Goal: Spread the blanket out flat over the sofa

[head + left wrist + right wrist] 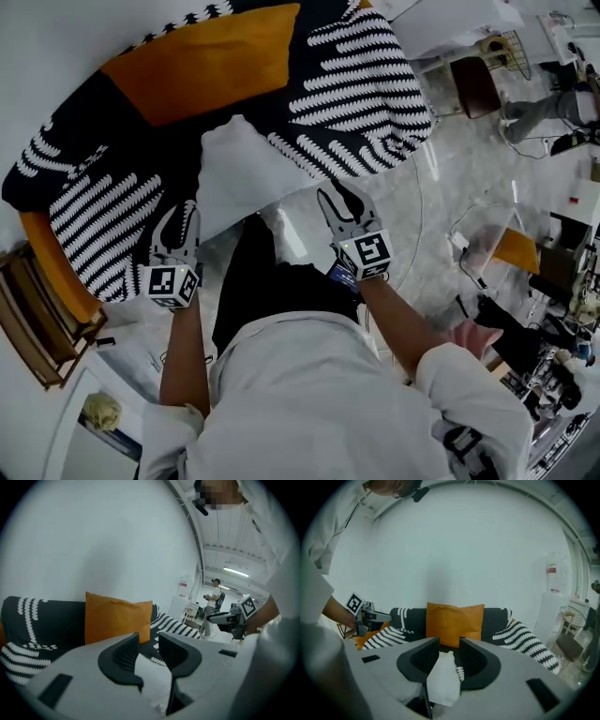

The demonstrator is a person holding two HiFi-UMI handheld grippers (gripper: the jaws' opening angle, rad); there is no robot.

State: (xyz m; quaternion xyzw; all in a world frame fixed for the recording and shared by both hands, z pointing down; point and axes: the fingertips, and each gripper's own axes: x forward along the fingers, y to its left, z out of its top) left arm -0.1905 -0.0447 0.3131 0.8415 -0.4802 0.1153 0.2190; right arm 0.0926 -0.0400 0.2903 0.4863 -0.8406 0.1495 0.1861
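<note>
Left tool (178, 223) and right tool (339, 202) each pinch the white blanket (239, 173), bunched above the sofa (361, 84); spreading looks barely begun, nothing lies flat yet.

Open seat on the sofa (150, 159) ahead, left and right of the white blanket (239, 173); orange cushion (206, 61) walls off the back; wooden rack (37, 319) crowds the left end; chair (475, 86) and a cable (421, 211) clutter the floor (450, 169) on the right.
</note>
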